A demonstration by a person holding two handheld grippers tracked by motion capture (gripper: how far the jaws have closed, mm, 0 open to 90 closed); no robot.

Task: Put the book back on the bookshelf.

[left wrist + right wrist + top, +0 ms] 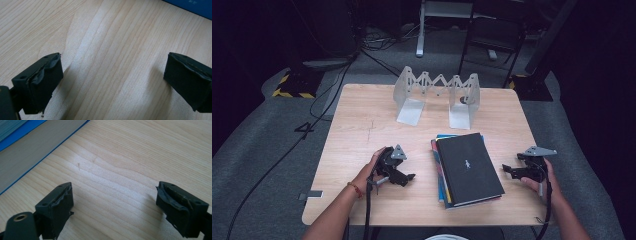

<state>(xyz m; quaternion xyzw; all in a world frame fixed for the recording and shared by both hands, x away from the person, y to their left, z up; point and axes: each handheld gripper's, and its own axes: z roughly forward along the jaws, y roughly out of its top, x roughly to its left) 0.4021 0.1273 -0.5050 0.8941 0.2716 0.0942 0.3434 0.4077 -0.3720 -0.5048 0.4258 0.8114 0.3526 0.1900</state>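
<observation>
A stack of books (468, 171) lies flat on the wooden table (362, 130), toward the near edge and a little right of the middle, and everything else is placed from it. The top book (469, 167) has a black cover with a small pale mark at its centre, too small to read; under it peek blue, red and yellow edges of the lower books. In the left gripper view a strip of blue cover (192, 6) shows at the top right corner with faint pale lettering that cannot be made out.

The left gripper (408, 178) rests low over the table just left of the stack, its tips pointing toward the books, jaws spread wide with only bare wood between them. The right gripper (508, 170) sits just right of the stack, pointing at its right edge (the page block and blue cover fill the upper left of the right gripper view), jaws likewise wide apart and holding nothing. Neither touches the books.

Beyond the stack, at the far side of the table, stands a grey metal expanding bookend rack (437, 92), upright and empty, well apart from the books. Nothing lies between the grippers and the stack
</observation>
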